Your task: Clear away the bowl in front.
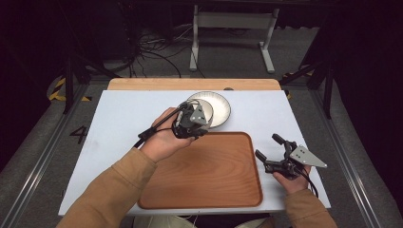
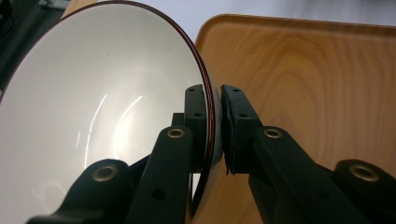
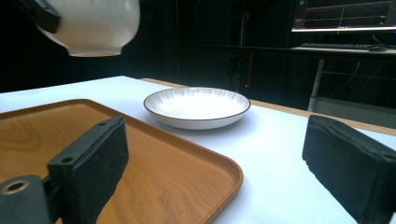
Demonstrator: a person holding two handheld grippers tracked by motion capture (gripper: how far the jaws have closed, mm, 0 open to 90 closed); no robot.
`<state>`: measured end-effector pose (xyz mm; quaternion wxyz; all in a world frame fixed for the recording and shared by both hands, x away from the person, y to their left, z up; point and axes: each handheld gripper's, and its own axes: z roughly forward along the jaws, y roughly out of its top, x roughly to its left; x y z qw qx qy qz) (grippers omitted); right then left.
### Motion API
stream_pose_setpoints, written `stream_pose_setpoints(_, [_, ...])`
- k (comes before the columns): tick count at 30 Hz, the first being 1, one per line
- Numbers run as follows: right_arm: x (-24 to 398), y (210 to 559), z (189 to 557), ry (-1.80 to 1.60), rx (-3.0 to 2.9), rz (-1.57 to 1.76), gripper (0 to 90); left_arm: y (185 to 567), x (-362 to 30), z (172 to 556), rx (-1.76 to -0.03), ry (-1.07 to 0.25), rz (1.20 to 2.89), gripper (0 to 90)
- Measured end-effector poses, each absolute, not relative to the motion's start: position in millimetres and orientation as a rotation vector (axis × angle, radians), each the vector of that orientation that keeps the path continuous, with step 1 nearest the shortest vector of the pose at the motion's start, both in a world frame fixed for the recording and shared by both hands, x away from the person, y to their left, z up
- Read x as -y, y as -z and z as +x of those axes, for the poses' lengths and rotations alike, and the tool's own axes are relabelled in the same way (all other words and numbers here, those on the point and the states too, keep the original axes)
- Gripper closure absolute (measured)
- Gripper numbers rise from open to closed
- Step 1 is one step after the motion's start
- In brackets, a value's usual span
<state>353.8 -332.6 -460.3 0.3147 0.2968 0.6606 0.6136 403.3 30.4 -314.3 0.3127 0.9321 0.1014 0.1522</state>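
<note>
- Left tool (image 2: 214, 122) pinching the rim of a white bowl (image 2: 100, 102), one jaw inside, one outside.
- Bowl hanging in the air, clear of the counter (image 1: 123, 114), above the tray's (image 1: 209, 171) far edge, near the plate (image 3: 196, 106).
- Right tool (image 1: 269, 151) gaping wide, gripping nothing, resting beside the tray's right edge.
</note>
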Motion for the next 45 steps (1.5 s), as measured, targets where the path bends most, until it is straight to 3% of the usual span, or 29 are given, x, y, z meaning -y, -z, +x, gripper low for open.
stream_pose_setpoints(16, [332.3,460.3,353.6,-1.618,-1.742,0.779,7.5,310.5,-50.8,375.5,-0.198,-0.379,2.478,82.1])
stream_pose_setpoints(29, [332.3,460.3,353.7,-1.619,-1.744,0.777,7.9,332.3,-64.6,358.9,-0.203,-0.364,2.422,82.2])
stream_pose_setpoints(45, [332.2,460.2,353.7,-1.622,-1.747,0.773,7.5,354.1,-50.7,354.6,-0.101,-0.248,2.495,82.2])
